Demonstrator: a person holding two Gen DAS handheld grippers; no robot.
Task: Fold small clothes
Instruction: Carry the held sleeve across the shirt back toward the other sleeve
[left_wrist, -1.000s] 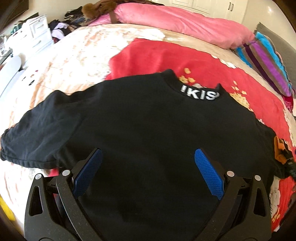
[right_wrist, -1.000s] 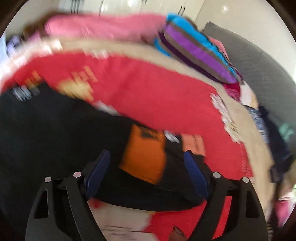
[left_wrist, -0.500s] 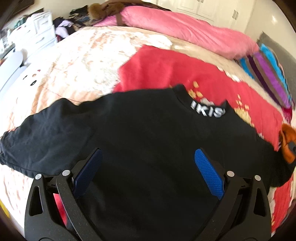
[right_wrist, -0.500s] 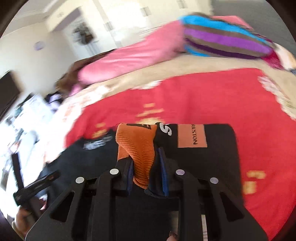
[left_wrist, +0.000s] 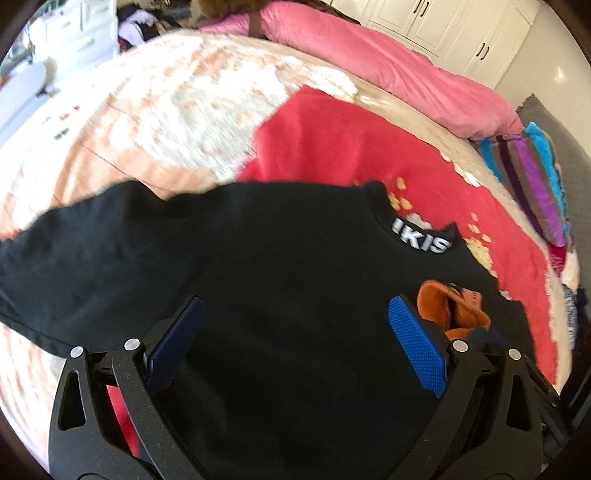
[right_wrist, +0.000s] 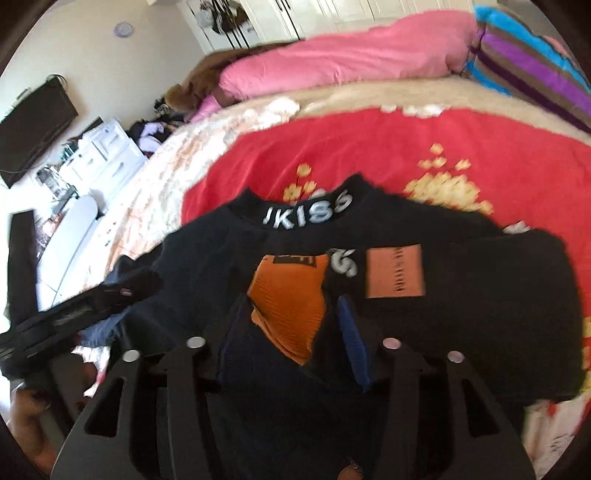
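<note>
A black shirt (left_wrist: 280, 258) with a white-lettered collar (right_wrist: 308, 216) lies flat on the red blanket (left_wrist: 332, 147). Its right sleeve, with an orange cuff (right_wrist: 291, 302) and an orange patch (right_wrist: 394, 271), is folded across the body. My right gripper (right_wrist: 293, 325) hangs over that cuff with its jaws opening. The cuff lies loose between the pads. My left gripper (left_wrist: 295, 347) stands open above the shirt's middle with nothing between its fingers. The orange cuff (left_wrist: 450, 306) shows just beyond its right finger. In the right wrist view the left gripper (right_wrist: 125, 286) appears blurred at the left.
A pink duvet (left_wrist: 369, 62) and a striped pillow (left_wrist: 532, 177) lie at the far side of the bed. White drawers (right_wrist: 107, 155) and a dark screen (right_wrist: 33, 133) stand off the left side. A person's hand (right_wrist: 29, 424) shows at the lower left.
The right gripper shut on the orange-cuffed sleeve, swung it left over the shirt's body, and its jaws now stand wider. The cuff has come into the left wrist view. The left gripper drifted slightly.
</note>
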